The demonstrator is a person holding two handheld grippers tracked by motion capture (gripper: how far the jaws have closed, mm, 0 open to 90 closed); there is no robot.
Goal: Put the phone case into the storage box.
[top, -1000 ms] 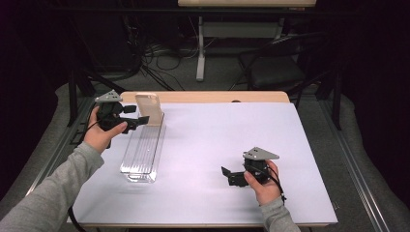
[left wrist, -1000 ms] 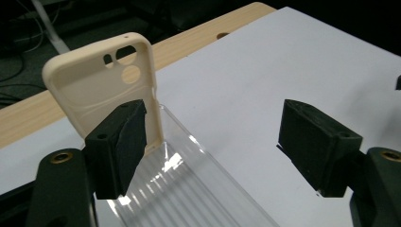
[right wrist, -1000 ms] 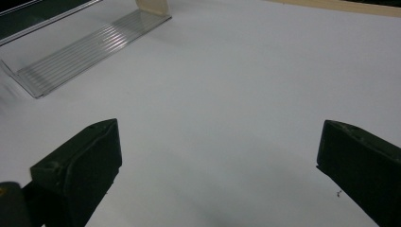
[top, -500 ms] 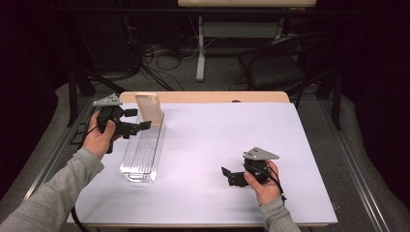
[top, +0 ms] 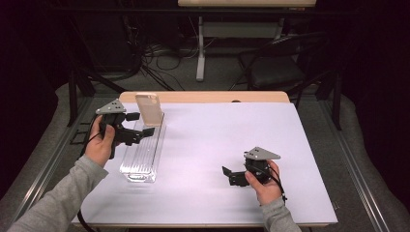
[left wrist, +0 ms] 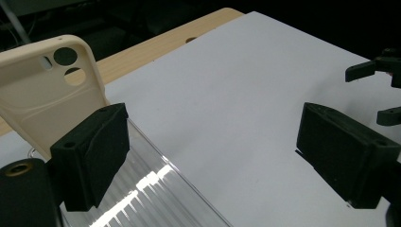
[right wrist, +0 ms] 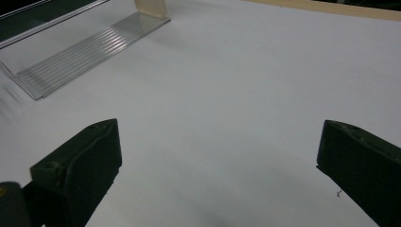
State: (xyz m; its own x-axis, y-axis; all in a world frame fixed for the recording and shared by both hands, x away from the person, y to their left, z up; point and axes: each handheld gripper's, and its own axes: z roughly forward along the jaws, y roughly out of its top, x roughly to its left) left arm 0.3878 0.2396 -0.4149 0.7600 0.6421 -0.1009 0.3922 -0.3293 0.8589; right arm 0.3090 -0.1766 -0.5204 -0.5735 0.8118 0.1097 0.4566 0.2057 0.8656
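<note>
Two grippers: both stand with jaws apart and nothing between them, one in each of the person's hands.
Right gripper (top: 232, 177): nearest, low over the tabletop (top: 222, 140) toward its near right corner; released, holding nothing, and in the same place as a second ago.
Clear rack (top: 143, 153): a ribbed transparent stand lying lengthwise along the left side of the tabletop, its near end closer to the near left corner.
Left gripper (top: 141, 123): at the left edge beside the rack's far end; its jaws have just been opening and are now wide, with no object between them. Compared with a second ago it has drawn back toward the left edge, away from the case.
Phone case (top: 148, 109): cream-coloured, camera cutouts at the top, standing upright and leaning slightly in the rack's far end, near the far left corner of the tabletop. In the left gripper view the case (left wrist: 45, 90) rises just behind one jaw; contact with it cannot be told.
Meaning: by my reading the case has been let go and stands by itself in the rack, so the placing step looks finished; what remains is to clear the left gripper without nudging it.
</note>
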